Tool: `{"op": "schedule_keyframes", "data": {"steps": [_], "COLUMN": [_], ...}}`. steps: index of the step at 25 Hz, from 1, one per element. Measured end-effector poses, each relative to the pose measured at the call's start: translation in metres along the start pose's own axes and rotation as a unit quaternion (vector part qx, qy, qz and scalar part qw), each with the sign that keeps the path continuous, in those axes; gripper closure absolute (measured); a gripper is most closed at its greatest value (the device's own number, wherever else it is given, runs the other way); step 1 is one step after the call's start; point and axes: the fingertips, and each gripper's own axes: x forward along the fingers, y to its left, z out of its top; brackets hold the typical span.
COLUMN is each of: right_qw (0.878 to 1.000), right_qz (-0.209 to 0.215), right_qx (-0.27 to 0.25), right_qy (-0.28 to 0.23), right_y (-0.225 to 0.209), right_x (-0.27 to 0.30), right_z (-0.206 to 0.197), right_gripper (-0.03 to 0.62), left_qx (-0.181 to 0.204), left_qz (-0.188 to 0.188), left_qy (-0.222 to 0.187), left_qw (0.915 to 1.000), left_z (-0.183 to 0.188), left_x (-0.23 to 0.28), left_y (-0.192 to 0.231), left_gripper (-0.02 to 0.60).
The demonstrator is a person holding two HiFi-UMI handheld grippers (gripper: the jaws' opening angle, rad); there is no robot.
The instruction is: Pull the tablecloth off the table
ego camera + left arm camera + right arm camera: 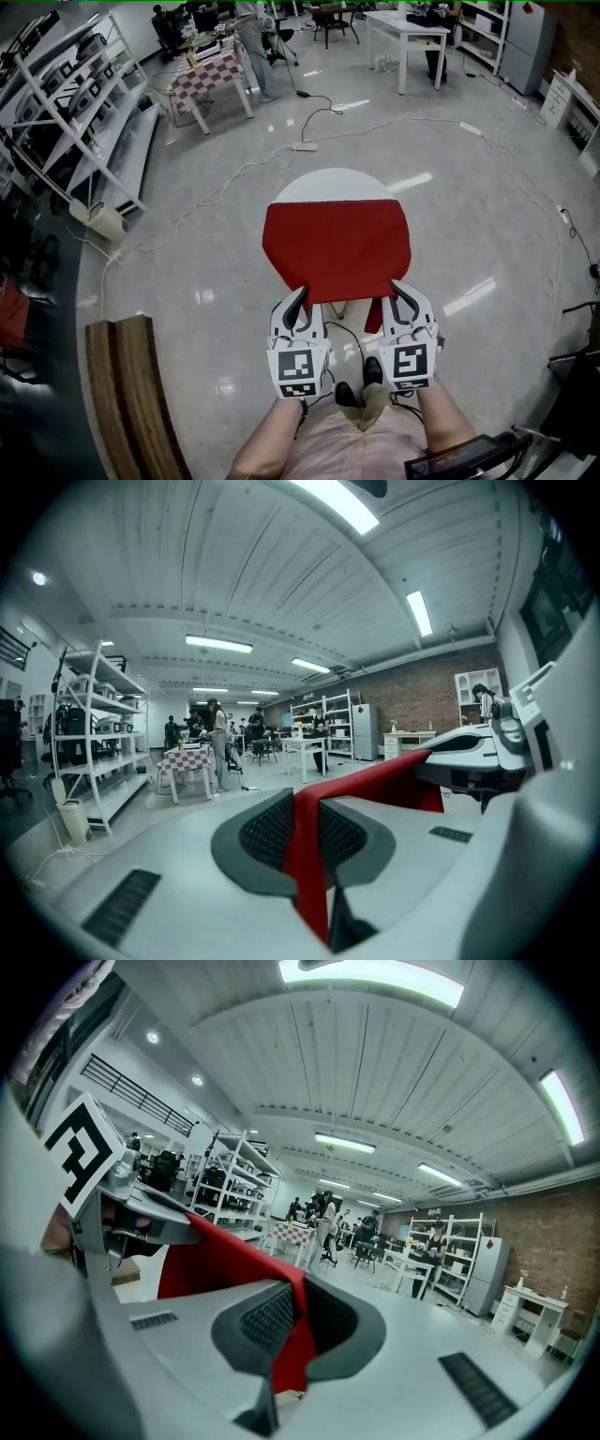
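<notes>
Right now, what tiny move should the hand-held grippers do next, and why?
Probably pull both back toward the person. The left hand-held gripper and right hand-held gripper are each shut on the near edge of the cloth, which covers most of the table.

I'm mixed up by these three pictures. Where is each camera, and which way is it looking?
Head view: on the person's head, looking steeply down at the red tablecloth; left gripper, right gripper and arms show.
Left gripper view: on that gripper, looking forward along jaws shut on the tablecloth.
Right gripper view: the same, from the right gripper.
Shared by all: the tablecloth.
</notes>
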Motion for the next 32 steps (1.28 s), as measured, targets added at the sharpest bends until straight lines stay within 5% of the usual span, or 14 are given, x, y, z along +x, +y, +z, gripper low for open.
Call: {"op": "schedule_keyframes", "data": {"steps": [13,32], "right_qw": [1.000,0.999], "right_qz": [-0.011,0.020], "right_qx": [0.024,0.027], "right_qy": [-0.007,-0.027], "right_y": [0.010,-0.006], "right_x": [-0.026,-0.084], "right_z": [0.001,-0.010], "right_gripper": [0.569,0.569], "left_qx": [0.013,0.008], "left_qz": [-0.012,0.025], "left_qy": [-0.002,-0.006], "left_qw": [0.9998,0.9996], "left_z": [-0.003,-0.002], "left_x": [-0.025,-0.067], "left_y": [-0.010,-0.063], "left_gripper": [0.526,0.529]}}
